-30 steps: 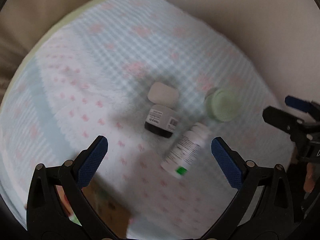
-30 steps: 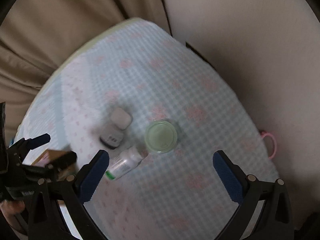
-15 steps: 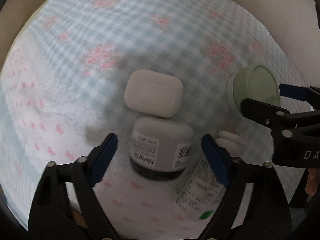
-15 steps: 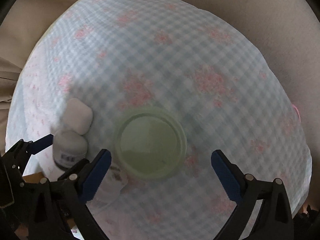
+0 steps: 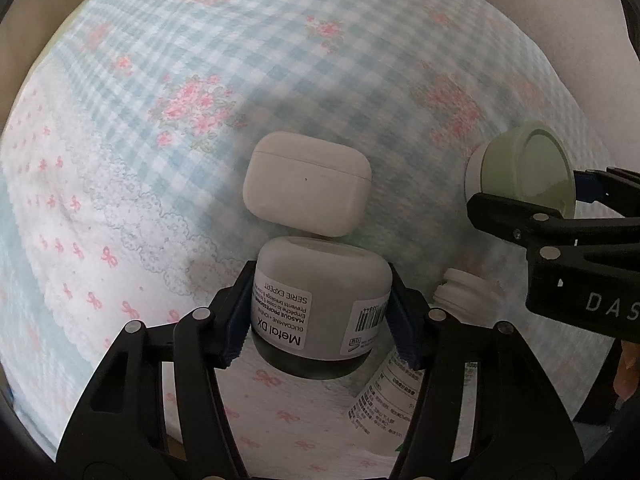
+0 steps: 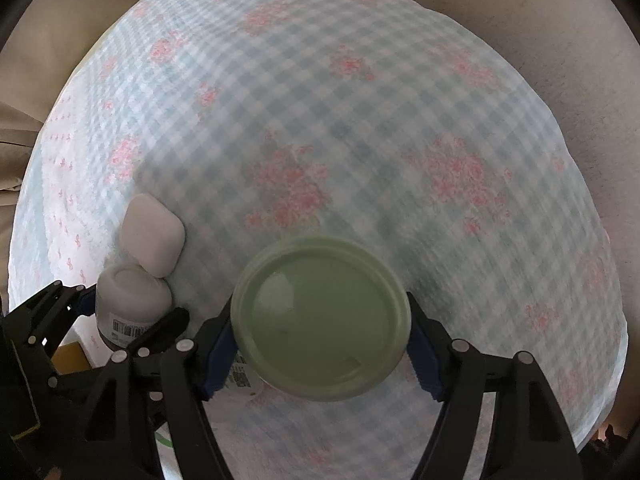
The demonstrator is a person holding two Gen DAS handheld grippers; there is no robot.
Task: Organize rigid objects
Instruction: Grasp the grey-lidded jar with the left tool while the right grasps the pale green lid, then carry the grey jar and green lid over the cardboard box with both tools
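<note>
A grey jar [image 5: 320, 280] with a "Metal DX" label stands upright on the checked cloth. My left gripper [image 5: 320, 312] points down over it, its jaws closing with both blue pads against the jar's sides. A white earbud case [image 5: 306, 188] lies just beyond, touching the jar. A white bottle [image 5: 400, 384] lies on its side to the right, partly hidden by my finger. My right gripper [image 6: 320, 344] is closing on a green-lidded jar [image 6: 320, 316], pads against its sides under the lid. The grey jar [image 6: 132, 292] and the case [image 6: 152, 232] show at left there.
The objects sit on a blue checked cloth with pink flowers [image 6: 360, 120] over a rounded surface. A beige curtain [image 6: 60, 40] hangs at the back left and a plain beige surface [image 6: 580, 40] lies to the right. A brown box [image 6: 70, 354] shows past the cloth's near-left edge.
Both grippers came down toward the cloth. The left jaws narrowed from wide apart onto the grey jar, and the right jaws narrowed onto the green-lidded jar.
</note>
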